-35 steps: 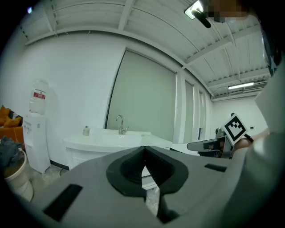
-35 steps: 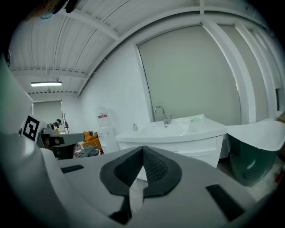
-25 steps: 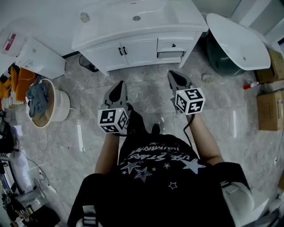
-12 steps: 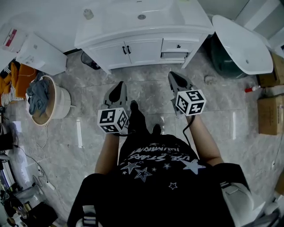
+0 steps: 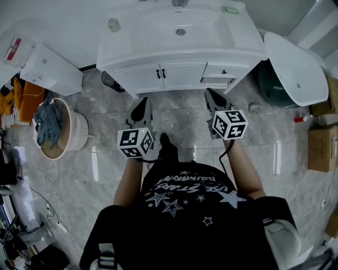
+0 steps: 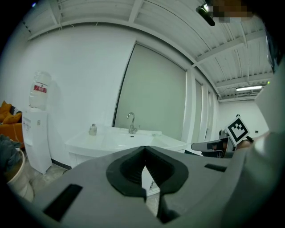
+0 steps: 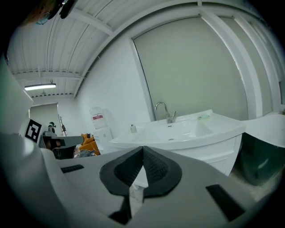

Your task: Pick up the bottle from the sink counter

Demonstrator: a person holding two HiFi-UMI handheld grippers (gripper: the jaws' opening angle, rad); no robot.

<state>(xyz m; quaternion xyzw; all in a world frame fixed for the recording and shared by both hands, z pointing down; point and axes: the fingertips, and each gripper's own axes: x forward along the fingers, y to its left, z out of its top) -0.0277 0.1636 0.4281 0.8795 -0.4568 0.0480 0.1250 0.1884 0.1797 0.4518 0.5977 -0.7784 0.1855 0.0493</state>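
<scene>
- The person is standing on the grey tiled floor (image 5: 179,113) in front of the white sink bench (image 5: 158,55), holding one gripper out in each hand.
- The left gripper (image 5: 141,103) is pointing toward the bench's cabinet doors. Its jaws are pressing together at the tips, with nothing between them.
- The right gripper (image 5: 212,95) is pointing the same way, below the drawer end of the bench. Its jaws are likewise meeting at the tips and gripping nothing.
- The bottle (image 5: 113,25) is standing upright on the left part of the bench top, left of the basin and well apart from both grippers.
- In the left gripper view the bottle (image 6: 92,129) is showing to the left of the faucet (image 6: 131,122), above the closed jaws.
- A small green item (image 5: 230,9) is lying at the right rear corner of the bench.
- A round basket (image 5: 79,132) holding cloth is sitting on the floor to the left, near a white water dispenser (image 5: 53,68).
- A white tub (image 5: 296,68) is lying to the right of the bench.
</scene>
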